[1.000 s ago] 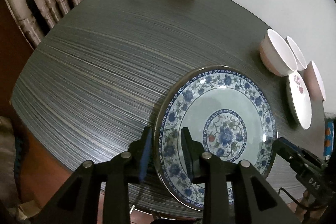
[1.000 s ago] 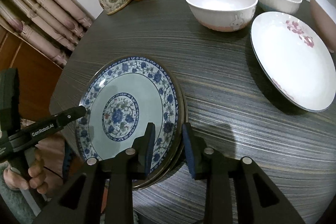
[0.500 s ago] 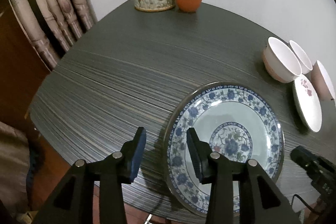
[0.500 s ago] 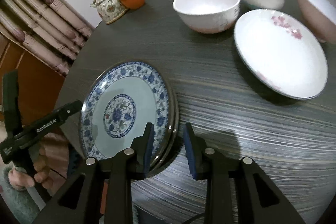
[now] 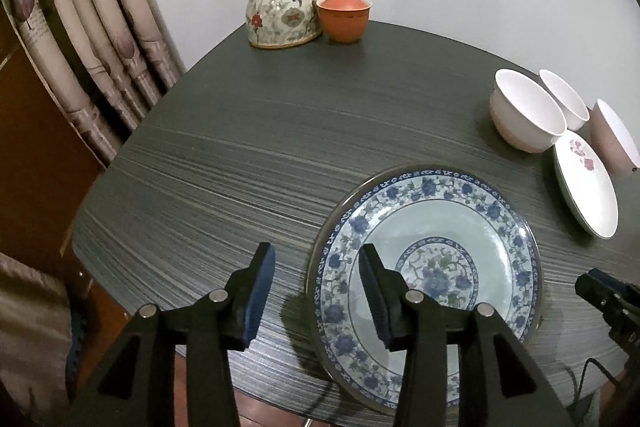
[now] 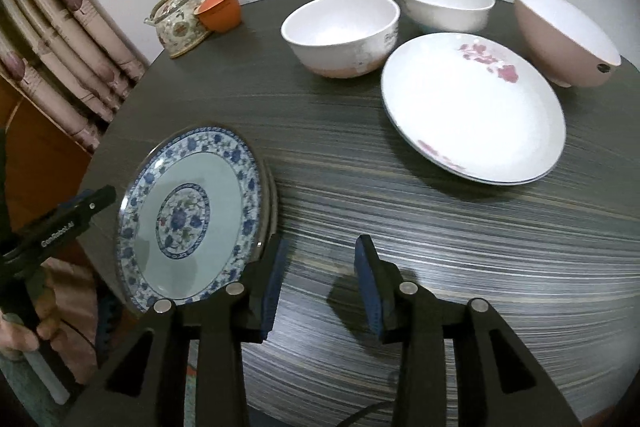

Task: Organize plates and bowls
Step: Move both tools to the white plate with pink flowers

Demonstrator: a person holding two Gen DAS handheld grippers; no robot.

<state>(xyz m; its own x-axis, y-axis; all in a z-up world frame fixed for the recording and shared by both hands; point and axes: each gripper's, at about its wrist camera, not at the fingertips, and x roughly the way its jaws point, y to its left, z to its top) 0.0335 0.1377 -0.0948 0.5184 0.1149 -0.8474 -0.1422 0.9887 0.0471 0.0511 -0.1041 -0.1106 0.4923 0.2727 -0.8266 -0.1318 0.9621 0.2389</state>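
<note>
Dim indoor light from above throws soft shadows of my tongs onto the bench; fisheye bends the edges, corners go black, slight blur throughout.

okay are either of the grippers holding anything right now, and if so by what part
Nothing is held. The left gripper stands open at the near rim of the blue floral plate, not pinching it; the right gripper, its jaws opening, hangs over bare table.

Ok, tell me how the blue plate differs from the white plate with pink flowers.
The blue plate has a blue floral band round its rim and a medallion in its middle; the white plate is plain apart from pink blossoms near its edge. The blue plate lies at the table's near edge; the white plate lies farther in, beside the bowls. Both are round, and each seems to top a second plate.
</note>
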